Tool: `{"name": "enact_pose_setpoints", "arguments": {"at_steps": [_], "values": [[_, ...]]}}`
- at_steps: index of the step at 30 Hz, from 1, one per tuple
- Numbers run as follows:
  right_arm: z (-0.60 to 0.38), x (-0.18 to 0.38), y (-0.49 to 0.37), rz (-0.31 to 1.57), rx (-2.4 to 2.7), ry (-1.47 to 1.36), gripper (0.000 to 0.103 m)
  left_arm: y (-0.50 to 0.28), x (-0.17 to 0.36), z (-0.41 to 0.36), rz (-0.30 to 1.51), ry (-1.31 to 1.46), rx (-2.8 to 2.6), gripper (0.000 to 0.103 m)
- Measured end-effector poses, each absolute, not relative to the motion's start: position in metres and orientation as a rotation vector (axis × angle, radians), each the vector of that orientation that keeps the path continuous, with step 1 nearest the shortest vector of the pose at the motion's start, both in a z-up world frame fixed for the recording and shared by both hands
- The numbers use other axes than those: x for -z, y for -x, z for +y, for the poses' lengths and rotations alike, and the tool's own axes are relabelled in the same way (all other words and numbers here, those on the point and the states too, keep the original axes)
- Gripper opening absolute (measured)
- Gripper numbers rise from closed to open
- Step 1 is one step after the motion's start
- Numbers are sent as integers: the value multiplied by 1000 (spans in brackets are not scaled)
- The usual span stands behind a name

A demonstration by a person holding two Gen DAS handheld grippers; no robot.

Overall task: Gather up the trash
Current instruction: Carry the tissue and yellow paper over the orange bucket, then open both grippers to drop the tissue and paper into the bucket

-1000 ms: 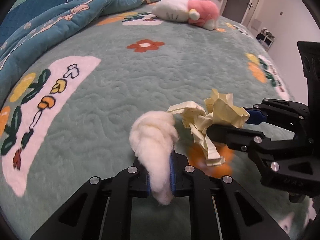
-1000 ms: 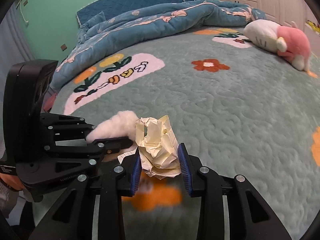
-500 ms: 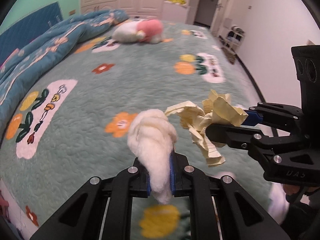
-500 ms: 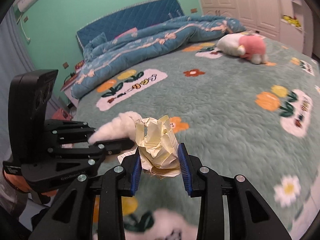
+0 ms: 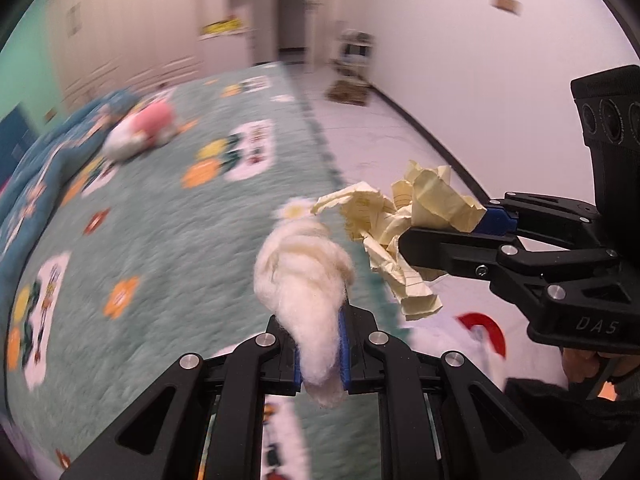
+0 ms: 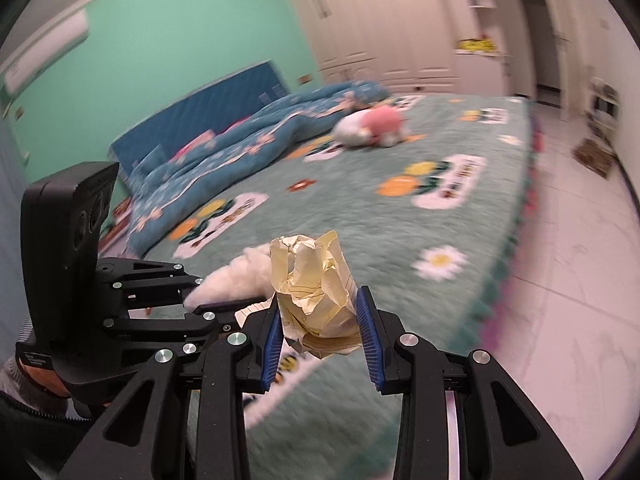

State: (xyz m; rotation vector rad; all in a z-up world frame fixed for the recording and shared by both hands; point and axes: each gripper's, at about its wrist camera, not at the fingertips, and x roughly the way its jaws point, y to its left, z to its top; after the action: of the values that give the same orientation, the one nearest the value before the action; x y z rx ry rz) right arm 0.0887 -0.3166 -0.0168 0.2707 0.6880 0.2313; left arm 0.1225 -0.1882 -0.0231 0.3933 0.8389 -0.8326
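My left gripper [image 5: 320, 354] is shut on a white tuft of cotton stuffing [image 5: 306, 280], held in the air above the bed's edge. My right gripper [image 6: 318, 330] is shut on a crumpled yellow lined paper ball [image 6: 314, 292]. The two grippers are close side by side. The right gripper [image 5: 444, 232] with its paper ball [image 5: 404, 224] shows at the right of the left wrist view. The left gripper [image 6: 192, 296] with the cotton tuft [image 6: 236, 280] shows at the left of the right wrist view.
A teal flowered bed cover [image 6: 360, 216] spreads below and behind. A pink and white plush toy [image 6: 370, 124] and a rumpled blue quilt [image 6: 248, 148] lie far back. White tiled floor [image 6: 560, 240] runs along the bed's right; a doorway [image 5: 292, 4] and cupboards [image 6: 380, 20] stand beyond.
Both grippers have lifted and swung right, away from the bed surface toward its edge and the floor, each keeping its trash. The view is motion-blurred.
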Motion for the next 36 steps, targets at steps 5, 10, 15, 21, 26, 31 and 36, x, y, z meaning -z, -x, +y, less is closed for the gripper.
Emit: {"name": "enact_pose_setpoints", "arguments": {"at_steps": [5, 10, 15, 21, 26, 31, 36], "values": [[-383, 26, -8, 656, -56, -356, 35, -80, 30, -257, 825, -488, 1012, 15], [-439, 45, 70, 656, 120, -443, 35, -32, 57, -329, 850, -593, 1199, 15], [-484, 87, 150, 707, 295, -544, 35, 18, 100, -385, 908, -708, 1341, 15], [-523, 147, 198, 794, 409, -650, 36, 42, 152, -424, 1002, -804, 1386, 15], [-546, 192, 208, 861, 440, -704, 36, 36, 188, -439, 1080, -858, 1346, 15], [-552, 224, 201, 915, 440, -732, 37, 44, 208, -452, 1135, -880, 1320, 16], [-554, 246, 199, 938, 455, -773, 45, 51, 217, -457, 1119, -919, 1282, 45]]}}
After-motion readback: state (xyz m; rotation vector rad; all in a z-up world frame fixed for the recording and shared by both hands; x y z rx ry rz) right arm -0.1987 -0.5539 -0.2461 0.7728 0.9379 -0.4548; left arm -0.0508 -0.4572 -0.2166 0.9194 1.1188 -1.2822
